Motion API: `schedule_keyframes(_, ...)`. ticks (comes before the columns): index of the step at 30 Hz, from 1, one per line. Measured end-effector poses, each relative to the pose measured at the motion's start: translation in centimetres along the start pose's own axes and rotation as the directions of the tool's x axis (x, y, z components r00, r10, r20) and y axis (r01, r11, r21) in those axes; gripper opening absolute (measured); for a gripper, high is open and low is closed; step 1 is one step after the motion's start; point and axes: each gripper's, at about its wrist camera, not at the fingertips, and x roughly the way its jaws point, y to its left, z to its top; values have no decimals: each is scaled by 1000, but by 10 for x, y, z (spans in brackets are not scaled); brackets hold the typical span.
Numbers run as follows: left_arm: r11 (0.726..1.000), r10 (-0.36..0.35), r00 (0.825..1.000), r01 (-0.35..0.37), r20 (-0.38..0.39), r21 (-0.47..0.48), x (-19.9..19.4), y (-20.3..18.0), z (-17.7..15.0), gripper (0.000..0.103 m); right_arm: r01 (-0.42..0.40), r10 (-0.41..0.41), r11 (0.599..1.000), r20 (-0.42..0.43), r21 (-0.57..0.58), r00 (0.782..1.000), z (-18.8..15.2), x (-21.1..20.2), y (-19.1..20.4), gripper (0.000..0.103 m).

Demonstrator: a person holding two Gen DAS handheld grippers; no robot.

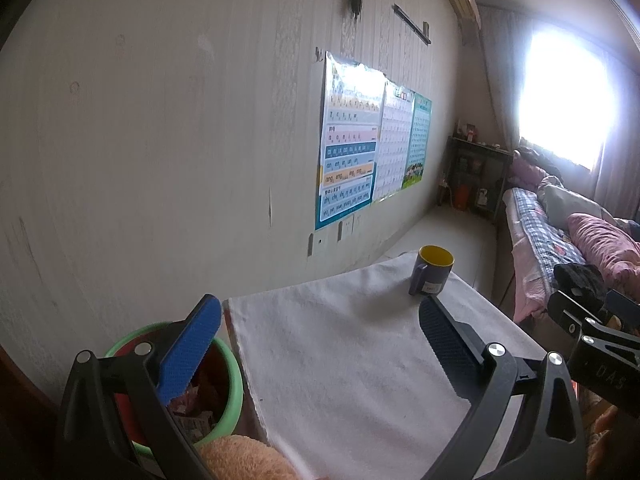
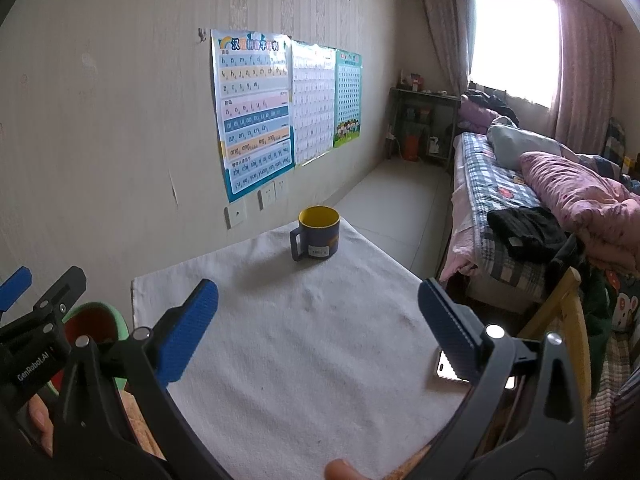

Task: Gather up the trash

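A green-rimmed trash bin (image 1: 234, 384) with a red inside stands on the floor left of the table and holds crumpled wrappers (image 1: 192, 412). It also shows in the right wrist view (image 2: 116, 320). My left gripper (image 1: 320, 340) is open and empty, its left finger over the bin's rim. My right gripper (image 2: 318, 328) is open and empty above the white cloth (image 2: 288, 320). No loose trash shows on the cloth.
A dark blue mug (image 2: 316, 234) with a yellow inside stands at the far end of the cloth (image 1: 340, 360). A phone (image 2: 444, 372) lies at the table's right edge. A bed (image 2: 520, 208) with bedding is to the right. Posters (image 2: 256, 112) hang on the wall.
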Motion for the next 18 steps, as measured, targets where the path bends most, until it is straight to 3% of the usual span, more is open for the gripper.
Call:
schedule_keyframes(9,1000,-25,999,25,-36,-14,9,5,-2,95,-7,7,1000,-21,3,1000,-2,8,0,98)
schedule_keyframes(13,1000,1,998,-2,-56,-29,19,12,-7,95,-17,17,1000,-50,8,999,-9,19,0,98)
schedule_keyframes(16,998,-55,987,50,-152,-41,37,25,-24,95,-18,21,1000,-100,24,995,-27,49,-5,98)
schedule_keyframes(18,993,-106,964,89,-242,-78,49,41,-45,95,-7,13,999,-152,37,988,-50,87,-13,98)
